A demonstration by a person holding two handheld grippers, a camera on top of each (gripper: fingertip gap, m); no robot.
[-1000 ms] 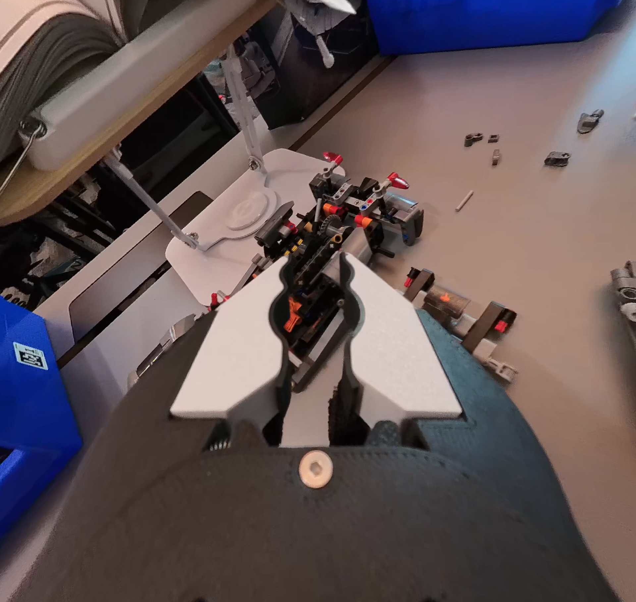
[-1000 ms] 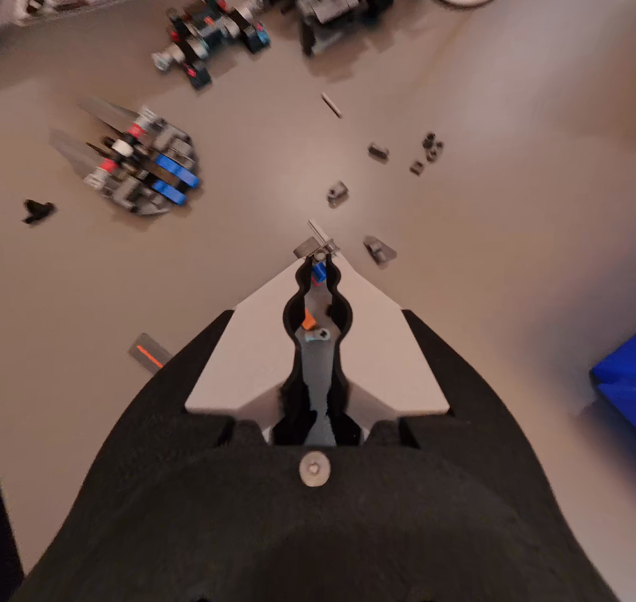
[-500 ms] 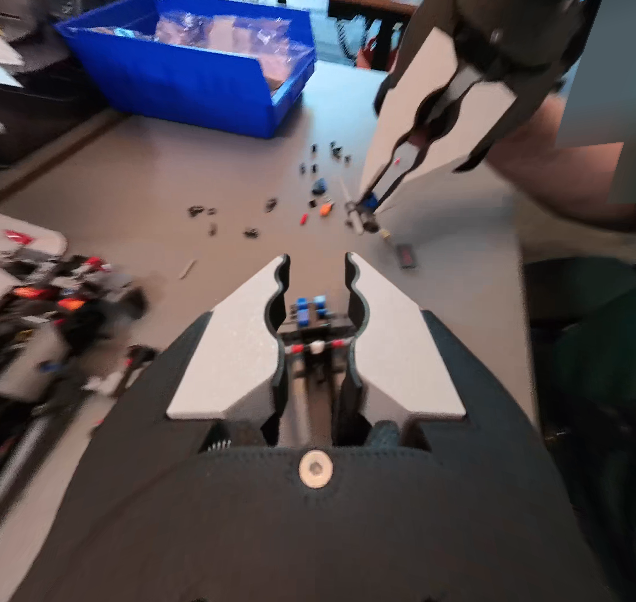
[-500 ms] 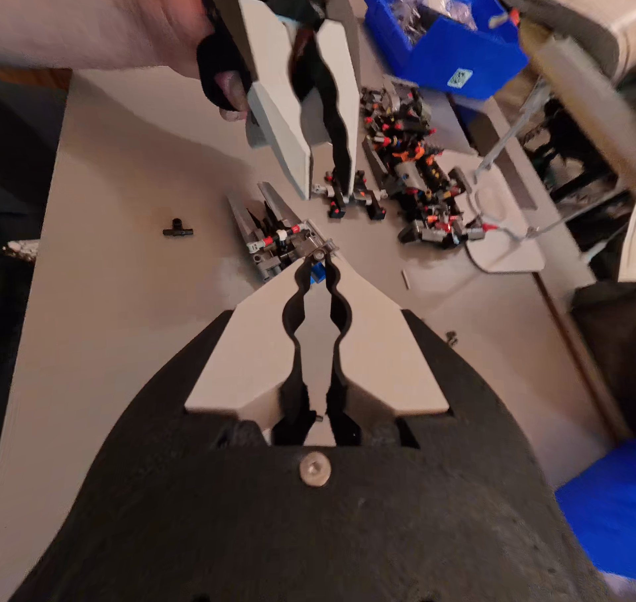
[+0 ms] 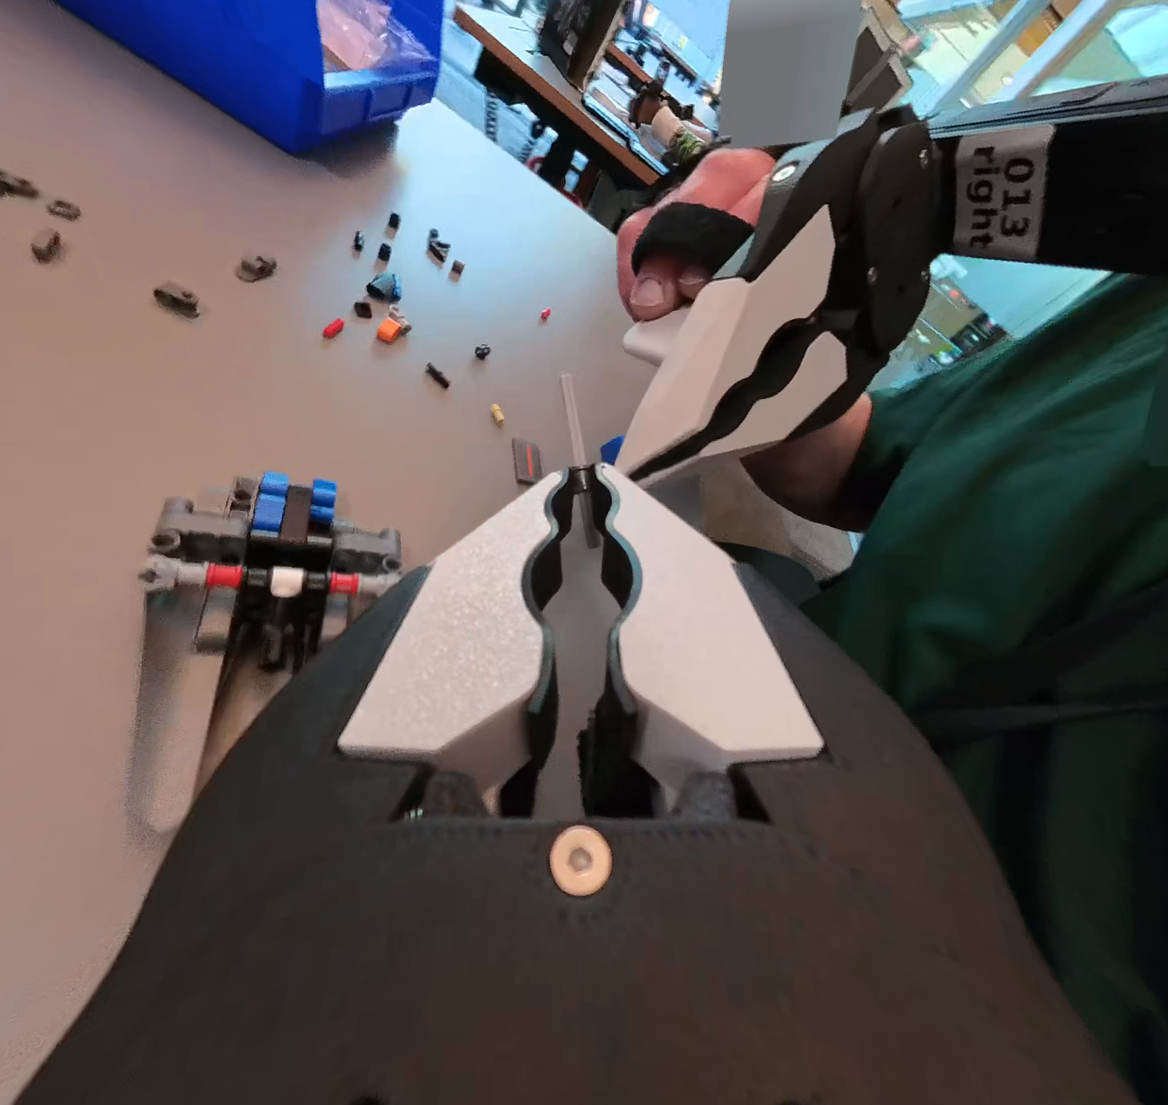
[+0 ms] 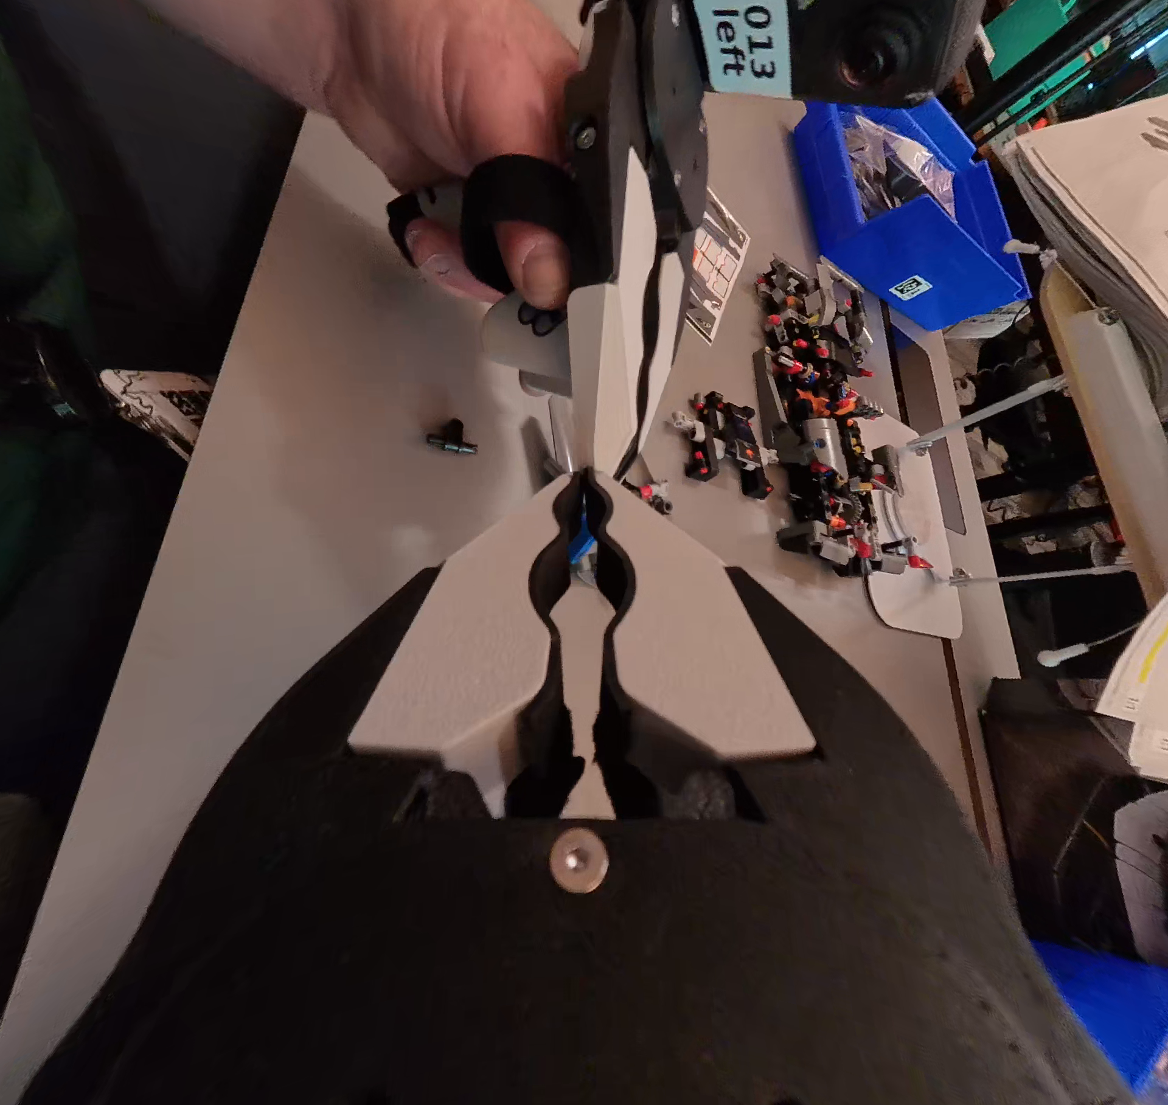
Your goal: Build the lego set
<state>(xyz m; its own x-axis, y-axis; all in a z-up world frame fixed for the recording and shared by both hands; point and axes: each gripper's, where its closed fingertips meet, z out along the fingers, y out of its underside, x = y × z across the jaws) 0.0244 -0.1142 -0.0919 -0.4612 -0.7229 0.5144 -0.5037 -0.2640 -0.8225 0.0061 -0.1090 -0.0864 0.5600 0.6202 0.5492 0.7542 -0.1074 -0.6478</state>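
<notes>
Lego pieces are lying all over the grey desk (image 5: 189,379), and both tongs are meeting tip to tip above it. The left tongs (image 5: 583,486) are squeezing together on a thin grey axle (image 5: 576,436), which is sticking out past their tips. The right tongs (image 6: 584,486) are closing on a small blue lego piece (image 6: 580,544), with something grey under it that I cannot make out. In the left wrist view, the right tongs (image 5: 635,474) are coming down from the upper right, held by a hand (image 5: 682,240) with a black strap round one finger.

A small grey and black build with blue blocks and red pins (image 5: 278,556) is sitting on the desk just left of the left tongs. Past it, tiny loose pieces are scattered about, and an orange piece (image 5: 388,333) and a red pin (image 5: 332,328) are among them. A blue bin (image 5: 253,45) with clear bags inside is standing at the far edge.

In the right wrist view, a big half-built lego model (image 6: 821,443) with red and orange bits is lying to the right, partly on a white stand base (image 6: 916,607). A smaller black build (image 6: 727,443) is sitting just beside it. A black connector (image 6: 452,441) is lying alone, well apart on the left. A sticker sheet (image 6: 717,272) is lying behind the left tongs.
</notes>
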